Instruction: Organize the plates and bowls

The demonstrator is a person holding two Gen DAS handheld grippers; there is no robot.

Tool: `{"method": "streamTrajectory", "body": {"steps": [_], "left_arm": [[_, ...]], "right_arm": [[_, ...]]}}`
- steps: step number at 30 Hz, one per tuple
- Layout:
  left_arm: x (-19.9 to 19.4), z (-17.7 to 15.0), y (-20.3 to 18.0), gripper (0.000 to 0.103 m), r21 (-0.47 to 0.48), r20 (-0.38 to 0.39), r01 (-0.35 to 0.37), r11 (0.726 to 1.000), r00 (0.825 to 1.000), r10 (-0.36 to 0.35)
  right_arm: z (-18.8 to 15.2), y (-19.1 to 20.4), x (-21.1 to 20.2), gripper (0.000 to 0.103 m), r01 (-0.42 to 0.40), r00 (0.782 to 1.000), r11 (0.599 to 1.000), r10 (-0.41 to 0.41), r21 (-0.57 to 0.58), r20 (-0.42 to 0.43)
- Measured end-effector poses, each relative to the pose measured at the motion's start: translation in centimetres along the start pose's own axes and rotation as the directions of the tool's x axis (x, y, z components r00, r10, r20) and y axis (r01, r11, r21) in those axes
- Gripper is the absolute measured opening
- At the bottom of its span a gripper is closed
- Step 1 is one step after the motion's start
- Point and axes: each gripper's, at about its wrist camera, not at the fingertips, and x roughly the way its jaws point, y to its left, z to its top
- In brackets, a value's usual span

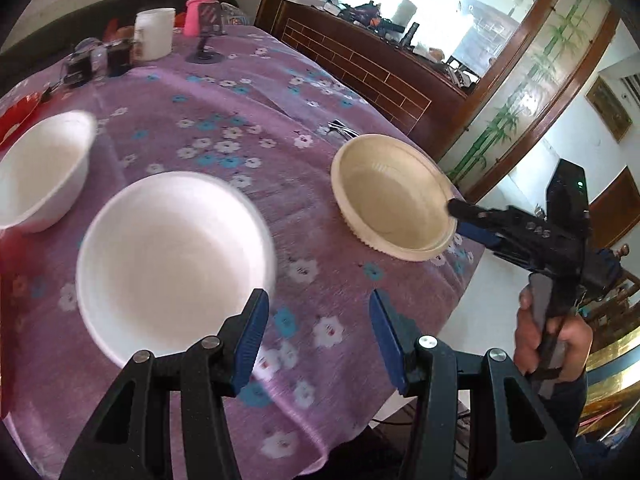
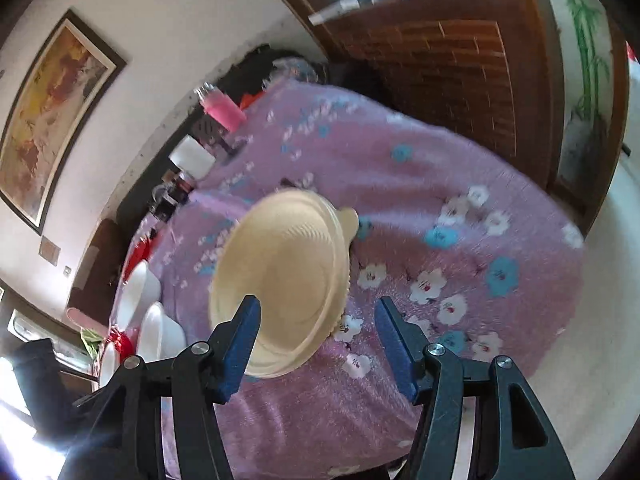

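A stack of cream plates lies near the right edge of the purple flowered tablecloth. Two white bowls sit to its left: a near one and a far one. My left gripper is open and empty, just right of the near bowl's rim. My right gripper reaches the cream plates' right rim in the left wrist view. In the right wrist view it is open, its left finger over the cream plates. The white bowls show at the left there.
At the table's far end stand a white jar, a pink bottle, small dark jars and a phone stand. A red item lies at the left. A wooden cabinet stands behind the table.
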Motion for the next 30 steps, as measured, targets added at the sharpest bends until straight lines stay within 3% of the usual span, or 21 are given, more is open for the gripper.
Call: {"method": "streamTrajectory", "body": {"steps": [2, 5, 9, 14, 16, 18, 21, 23, 30], "left_arm": [[0.8, 0.7, -0.5, 0.051, 0.005, -0.014, -0.006, 1.000, 1.000, 0.006], [1.8, 2.5, -1.1, 0.051, 0.014, -0.005, -0.031, 0.999, 1.000, 0.031], [3.6, 4.6, -1.7, 0.057, 0.034, -0.004, -0.065, 0.997, 0.998, 0.065], [5.6, 5.4, -2.2, 0.057, 0.053, -0.025, -0.065, 0.996, 0.997, 0.067], [6.6, 5.4, -2.3, 0.049, 0.064, -0.049, -0.098, 0.993, 0.994, 0.101], [7.4, 5.5, -2.3, 0.026, 0.066, -0.073, -0.088, 0.994, 0.993, 0.093], [8.2, 5.4, -2.9, 0.017, 0.086, -0.086, -0.093, 0.992, 0.991, 0.100], [8.4, 5.1, -3.5, 0.012, 0.108, -0.073, -0.115, 0.987, 0.990, 0.124], [8.4, 4.2, -4.0, 0.012, 0.121, -0.023, -0.175, 0.977, 0.984, 0.179]], "right_arm": [[0.0, -0.4, 1.3, 0.017, -0.024, 0.999, 1.000, 0.024, 0.009, -0.034], [-0.4, -1.2, 1.7, 0.012, -0.067, 0.996, 0.997, 0.070, 0.049, -0.059], [-1.0, -2.2, 1.2, 0.010, -0.184, 0.976, 0.978, 0.194, 0.095, -0.103], [-2.0, -2.8, 1.3, 0.010, -0.227, 0.960, 0.966, 0.243, 0.122, -0.138], [-2.1, -2.9, 1.3, 0.010, -0.238, 0.957, 0.963, 0.254, 0.125, -0.138], [-2.2, -2.9, 1.0, 0.010, -0.233, 0.959, 0.966, 0.247, 0.113, -0.137], [-2.4, -2.9, 0.7, 0.012, -0.215, 0.966, 0.973, 0.225, 0.083, -0.130], [-2.4, -2.7, 0.3, 0.013, -0.195, 0.973, 0.979, 0.201, 0.063, -0.112], [-2.7, -2.1, -1.3, 0.022, -0.114, 0.992, 0.993, 0.113, -0.022, -0.058]]}}
